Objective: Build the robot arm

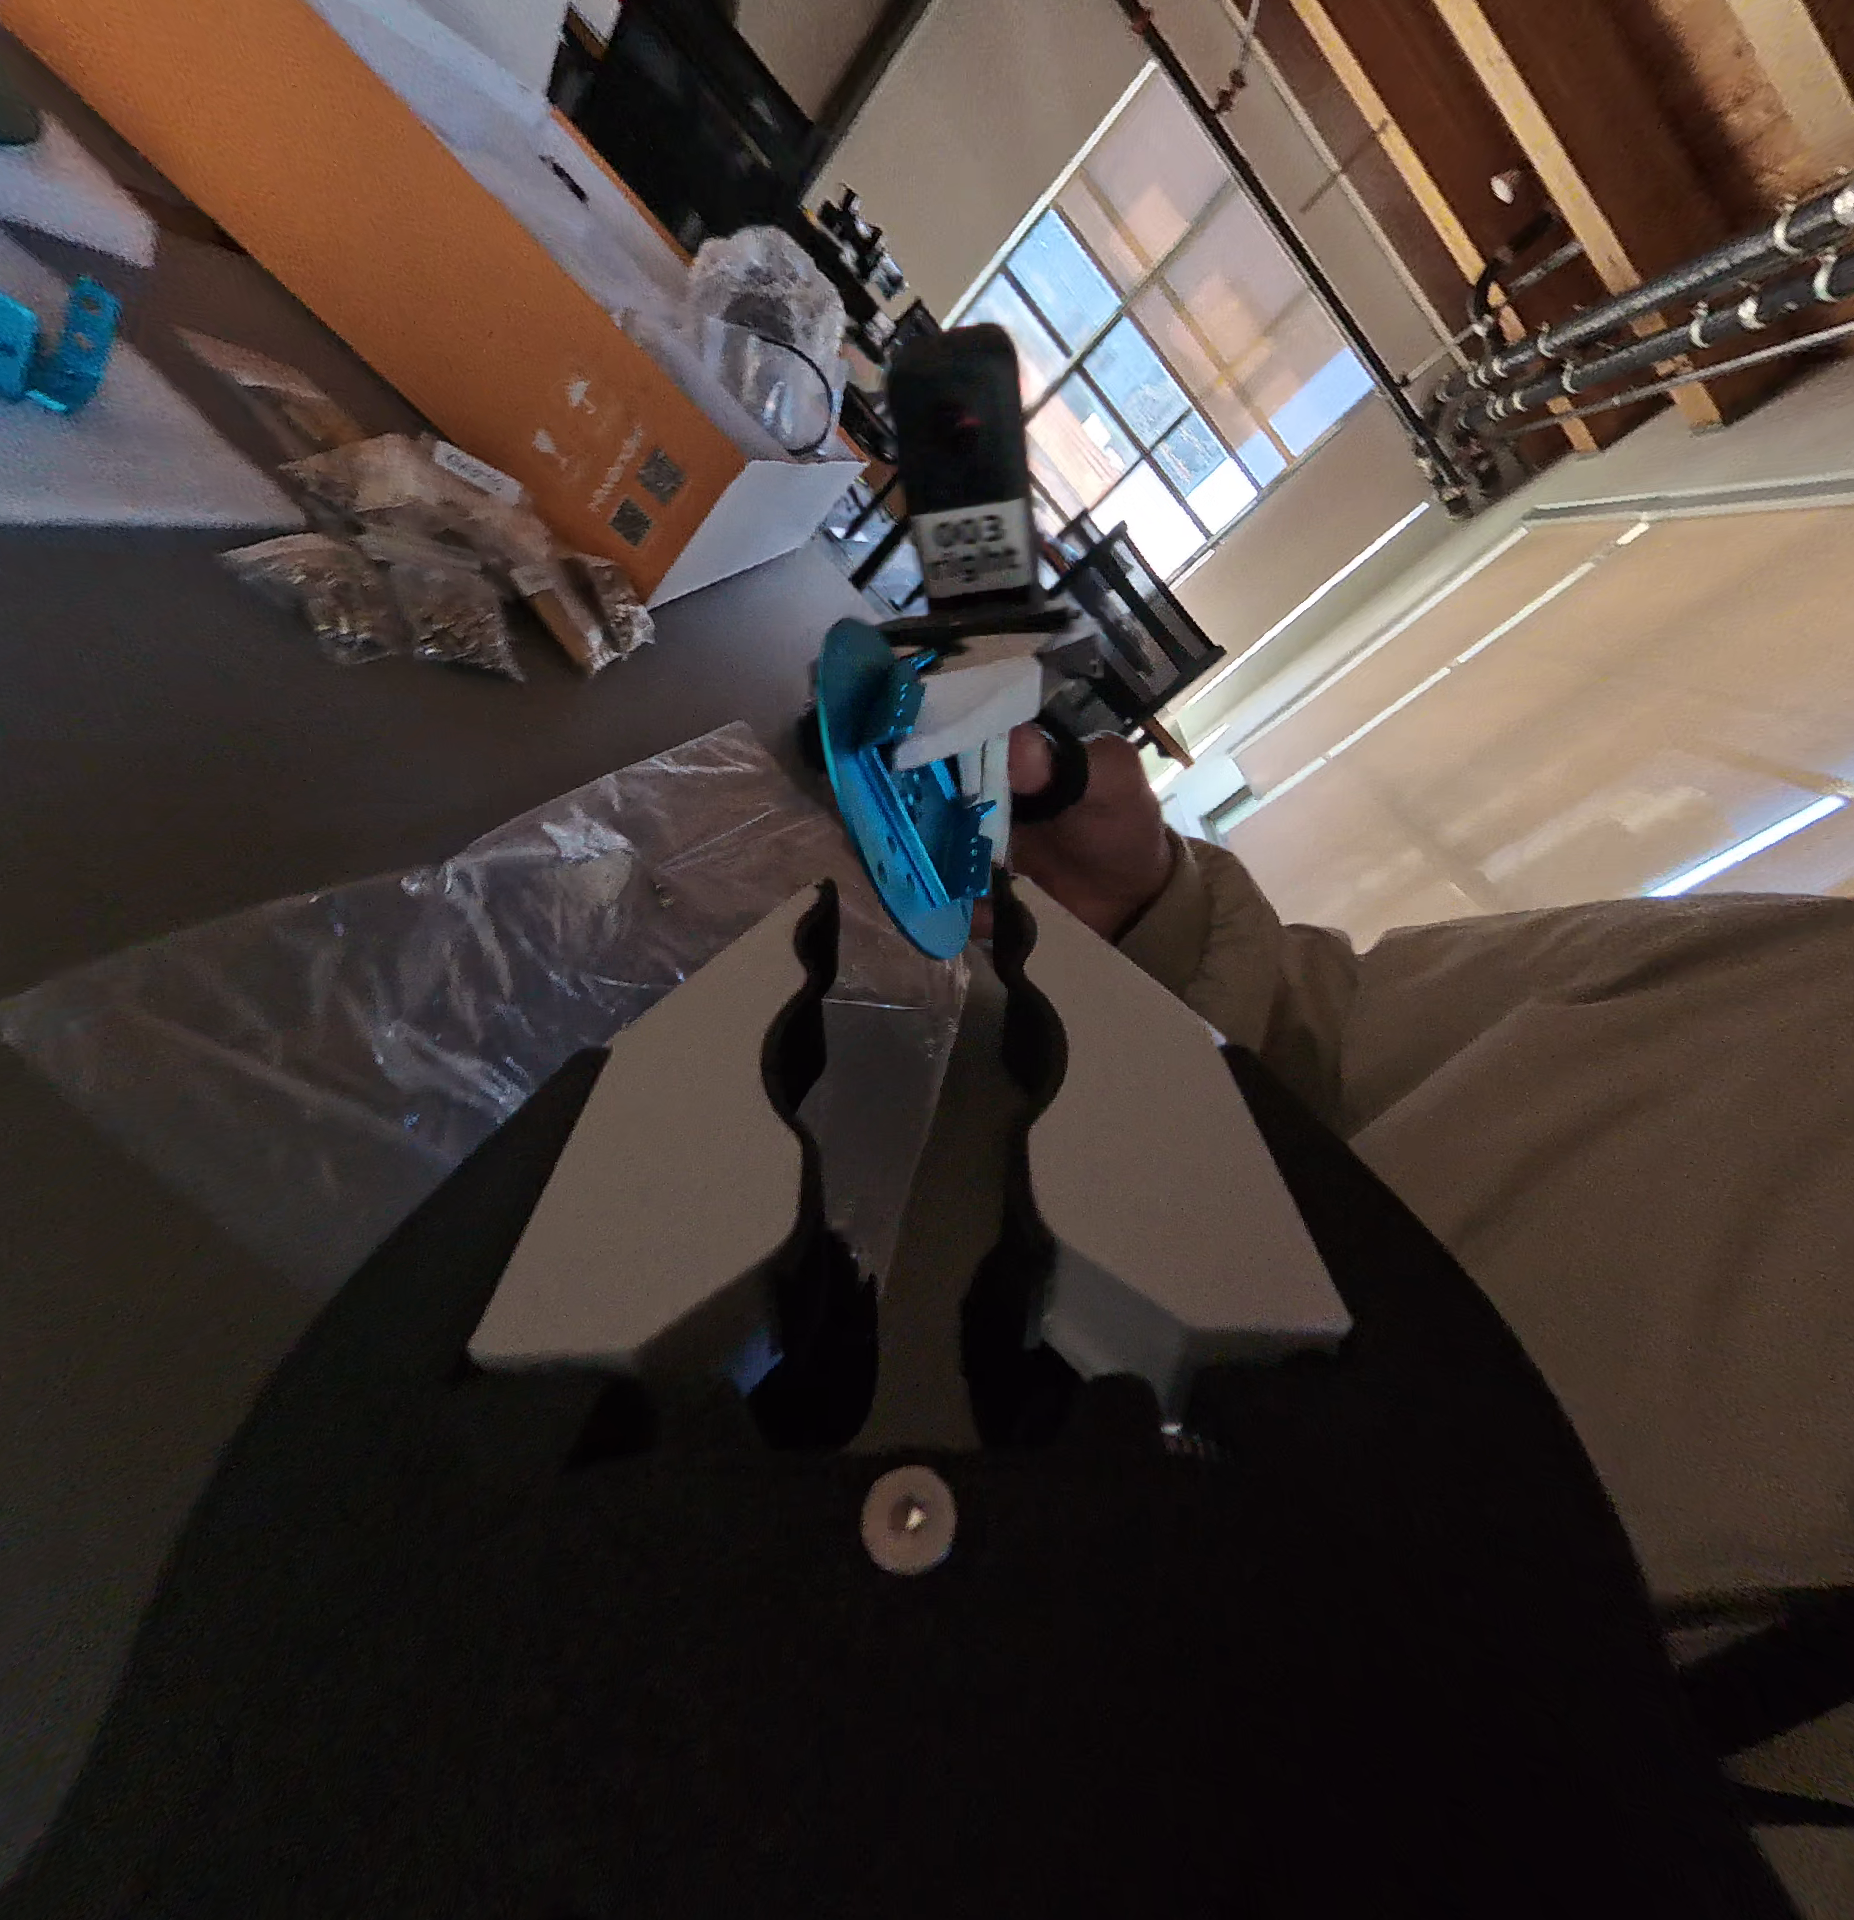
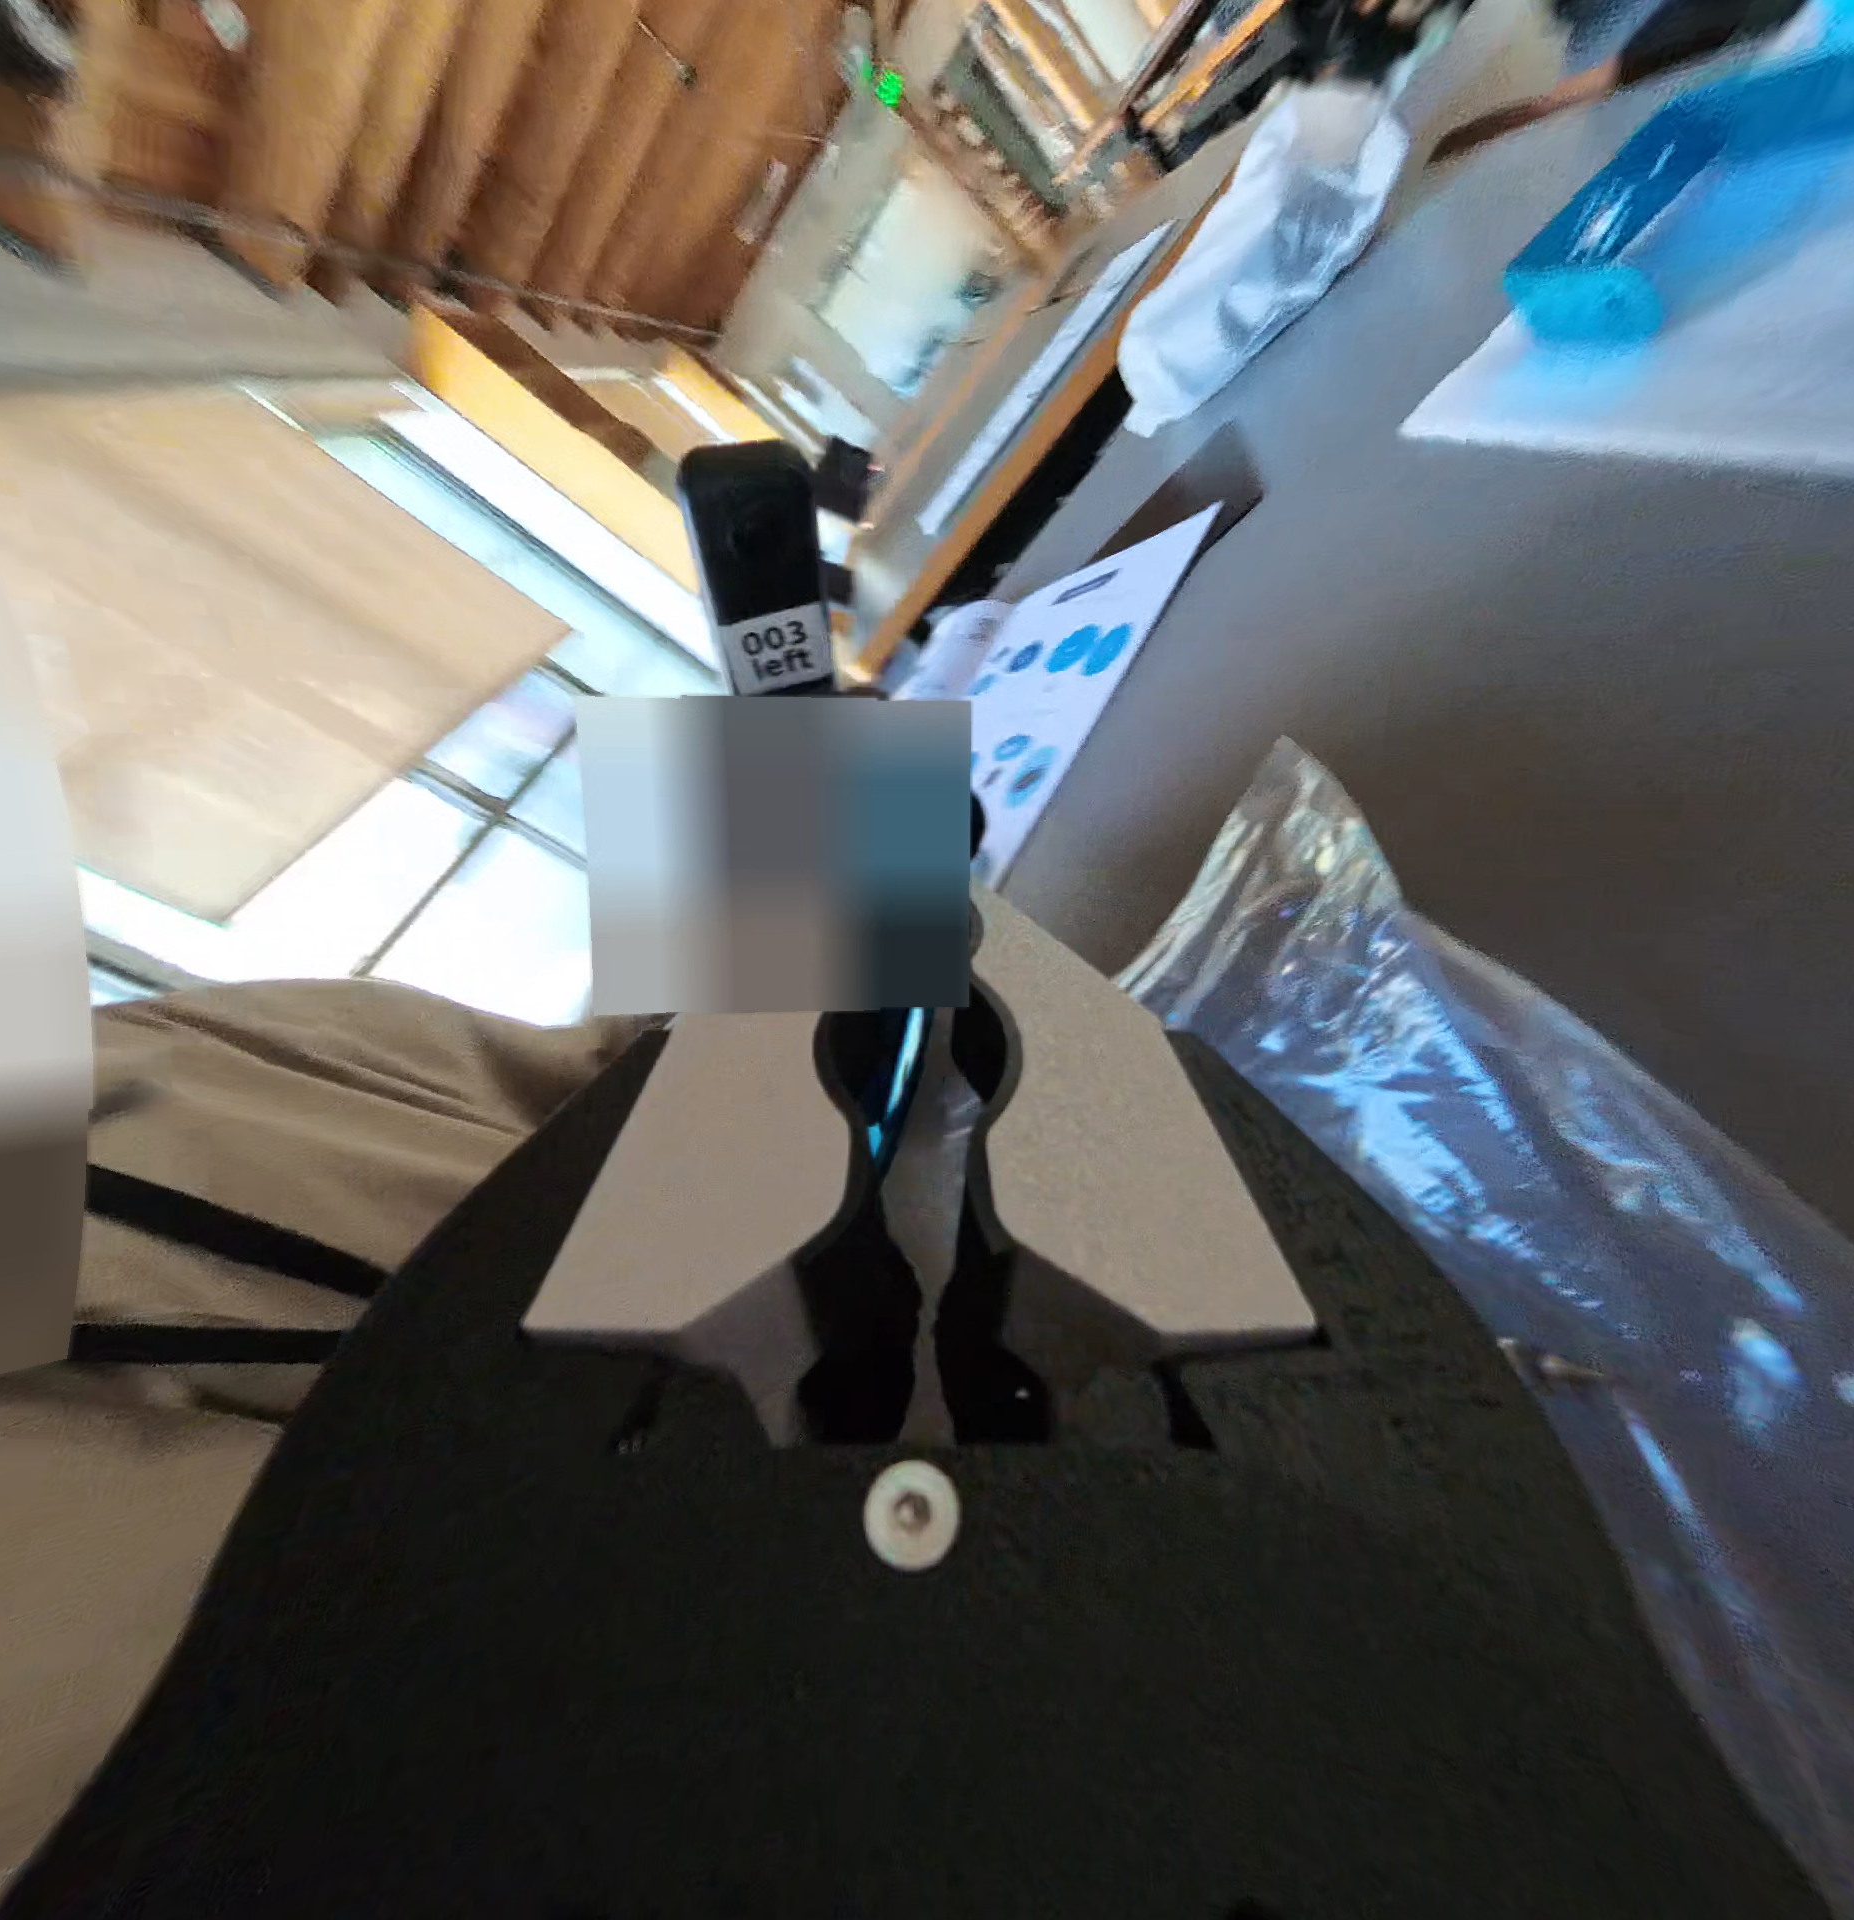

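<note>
The two grippers face each other above the dark grey tabletop (image 1: 175, 748), tilted hard in both views. The right gripper (image 1: 954, 727), with a person's hand (image 1: 1084, 821) on its trigger ring, clamps a flat blue anodised metal disc with small brackets bolted to it (image 1: 892, 810); its white fingers (image 1: 970, 707) pinch the plate close to the brackets, the disc held edge-on and off the table. The left gripper (image 1: 918, 914) sits just beside the disc's lower rim, its jaws set narrow with a clear gap, and nothing is visibly between them.

By the look of it, the disc is thin, rigid and light, with a slick finish likely to slide against smooth pads. The safer hold seems to be across the flat faces near the brackets, or on the rim, where the edge gives a stop.

The left wrist view shows the whole grip, plus a crinkled clear plastic bag (image 1: 403, 997) on the table, a long orange and white carton (image 1: 403, 260) and small packets of hardware (image 1: 414, 582) behind. The right wrist view is motion-blurred; of the disc (image 2: 907, 1081) only a blue sliver between the right gripper (image 2: 918, 1039) jaws appears, a mosaic patch hiding the tips. It adds the white printed sheet with blue circles (image 2: 1079, 665) and the left gripper's black camera (image 2: 762, 561).
</note>
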Demonstrator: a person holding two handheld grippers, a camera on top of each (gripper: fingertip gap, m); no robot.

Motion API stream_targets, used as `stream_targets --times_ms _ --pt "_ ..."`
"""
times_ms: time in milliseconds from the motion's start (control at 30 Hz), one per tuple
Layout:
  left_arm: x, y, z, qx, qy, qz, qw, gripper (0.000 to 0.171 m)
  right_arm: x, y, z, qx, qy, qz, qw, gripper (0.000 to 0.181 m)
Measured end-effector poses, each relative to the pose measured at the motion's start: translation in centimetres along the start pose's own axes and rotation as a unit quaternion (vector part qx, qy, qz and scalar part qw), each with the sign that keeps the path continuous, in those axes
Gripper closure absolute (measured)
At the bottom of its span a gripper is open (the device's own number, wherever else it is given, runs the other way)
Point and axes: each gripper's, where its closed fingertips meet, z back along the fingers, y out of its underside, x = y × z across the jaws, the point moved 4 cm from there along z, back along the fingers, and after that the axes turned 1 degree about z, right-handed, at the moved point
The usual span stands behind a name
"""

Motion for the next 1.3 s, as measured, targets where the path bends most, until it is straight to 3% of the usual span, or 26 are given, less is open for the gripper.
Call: stream_targets --times_ms 167,267,633,1200,1300 --pt "1.0 -0.3 -2.1 0.051 0.041 0.047 0.997 0.15 -0.3 0.3 0.2 -0.005 -0.09 -0.126 0.988 0.178" --pt "0.8 0.1 -3.1 0.056 0.086 0.085 0.991 0.167 -0.7 0.9 0.6 0.006 -0.066 -0.124 0.99 0.178" --pt "3.5 2.9 -3.1 0.042 0.11 0.293 0.949 0.171 -3.0 3.1 0.2 0.028 0.017 -0.129 0.991 0.175" --pt "3.8 3.0 -2.7 0.029 0.112 0.326 0.938 0.171 -3.0 1.7 1.1 0.01 0.064 -0.087 0.994 0.148" --pt "3.9 2.9 -2.6 0.023 0.114 0.333 0.936 0.171 -3.0 1.1 1.7 0.005 0.087 -0.048 0.995 0.141"
